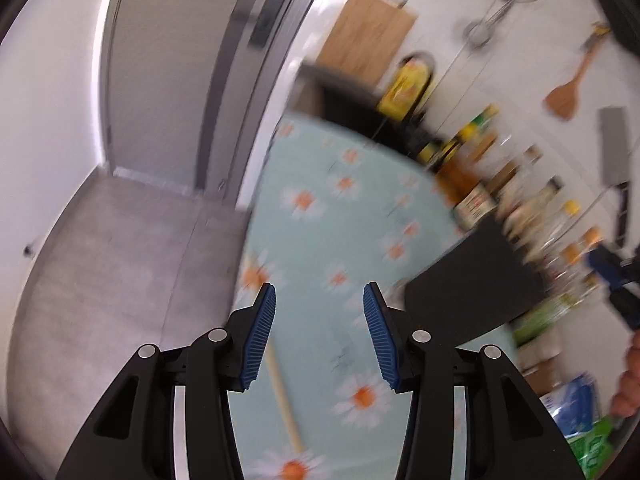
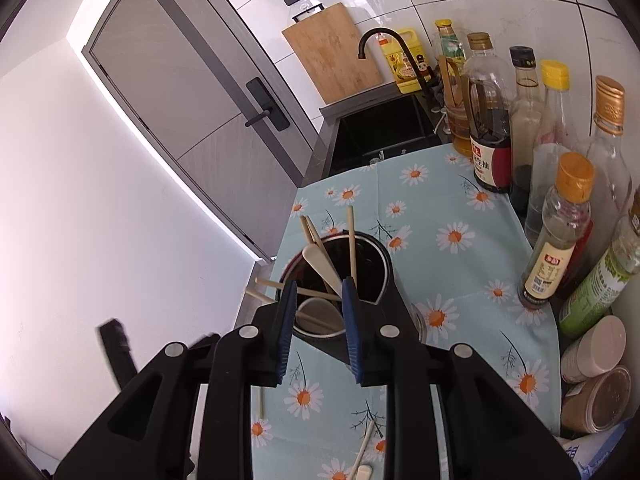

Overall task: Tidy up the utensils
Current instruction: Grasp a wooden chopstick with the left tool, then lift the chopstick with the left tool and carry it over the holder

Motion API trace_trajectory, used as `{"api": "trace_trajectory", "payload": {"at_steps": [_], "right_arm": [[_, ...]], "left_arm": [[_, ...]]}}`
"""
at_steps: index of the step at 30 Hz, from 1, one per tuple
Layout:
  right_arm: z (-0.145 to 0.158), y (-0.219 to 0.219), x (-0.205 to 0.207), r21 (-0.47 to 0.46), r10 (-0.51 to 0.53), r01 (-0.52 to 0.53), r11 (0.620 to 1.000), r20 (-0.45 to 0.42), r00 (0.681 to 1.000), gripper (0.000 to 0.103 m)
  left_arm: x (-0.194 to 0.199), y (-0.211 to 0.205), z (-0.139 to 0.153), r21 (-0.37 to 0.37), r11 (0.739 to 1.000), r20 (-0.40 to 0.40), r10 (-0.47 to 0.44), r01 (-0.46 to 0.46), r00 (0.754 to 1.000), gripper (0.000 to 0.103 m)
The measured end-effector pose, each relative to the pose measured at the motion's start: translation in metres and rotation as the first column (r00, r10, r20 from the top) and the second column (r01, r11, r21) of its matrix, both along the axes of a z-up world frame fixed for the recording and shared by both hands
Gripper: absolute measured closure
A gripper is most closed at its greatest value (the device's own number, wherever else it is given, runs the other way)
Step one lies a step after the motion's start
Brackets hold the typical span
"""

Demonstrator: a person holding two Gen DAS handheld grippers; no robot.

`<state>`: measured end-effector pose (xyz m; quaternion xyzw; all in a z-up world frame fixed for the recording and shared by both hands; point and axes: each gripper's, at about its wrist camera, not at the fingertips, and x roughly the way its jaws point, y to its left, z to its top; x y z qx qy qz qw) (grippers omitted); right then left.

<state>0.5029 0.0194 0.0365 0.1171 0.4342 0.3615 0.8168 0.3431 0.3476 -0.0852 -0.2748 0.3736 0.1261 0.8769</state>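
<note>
Right wrist: my right gripper [image 2: 319, 322] hangs parted, empty, over the black holder [image 2: 376, 280] of chopsticks [image 2: 352, 240].
Left wrist: my left gripper [image 1: 319, 334] gapes empty above a chopstick [image 1: 285, 400] on the daisy cloth [image 1: 320, 216].

A utensil holder [image 2: 360, 264] stands on the cloth [image 2: 460, 280] that covers the bench, near its left edge. Chopsticks [image 2: 351, 240] and a spoon [image 2: 320, 266] stand in it. One chopstick [image 2: 261, 400] lies on the cloth nearer the camera, and another spoon [image 2: 362, 462] lies nearer still. A row of bottles [image 2: 492, 120] lines the right side. Behind the cloth sits the sink [image 2: 380, 132] with its tap [image 2: 384, 44]; a cutting board [image 2: 332, 52] leans on the wall behind it.
</note>
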Motion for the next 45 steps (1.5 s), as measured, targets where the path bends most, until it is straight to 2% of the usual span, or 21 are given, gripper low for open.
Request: {"api": "trace_trajectory", "payload": {"at_steps": [3,8,10,18,25,35,45], "right_arm": [[-0.005,-0.004,-0.001,-0.008,-0.006,0.006,1.0,-0.012,1.0,0.078],[-0.009,-0.009,0.001,-0.013,-0.02,0.019,1.0,-0.019,1.0,0.078],[-0.011,-0.011,0.001,-0.012,-0.024,0.024,1.0,-0.029,0.999,0.078],[-0.016,-0.008,0.002,-0.026,-0.024,0.023,0.999,-0.044,0.999,0.078],[-0.022,-0.006,0.003,-0.034,-0.026,0.024,0.999,-0.063,0.998,0.077],[-0.023,-0.007,0.002,-0.03,-0.024,0.022,0.999,-0.066,0.998,0.076],[-0.025,-0.007,-0.003,-0.024,-0.013,0.011,1.0,-0.075,0.997,0.076]], "left_arm": [[0.005,0.008,-0.037,-0.022,1.0,-0.127,-0.009,0.007,0.992,0.061],[0.01,0.01,-0.069,-0.074,0.997,-0.218,-0.035,0.019,0.975,0.061],[0.011,0.011,-0.078,-0.063,0.998,-0.243,-0.041,0.026,0.969,0.062],[0.003,0.026,-0.079,-0.104,0.995,-0.216,-0.027,0.004,0.976,0.076],[-0.003,0.029,-0.074,-0.073,0.997,-0.189,0.003,-0.017,0.982,0.099],[-0.003,0.027,-0.068,-0.063,0.998,-0.177,0.005,-0.016,0.984,0.099],[-0.017,0.037,-0.061,-0.054,0.997,-0.168,0.047,-0.056,0.985,0.099]]}}
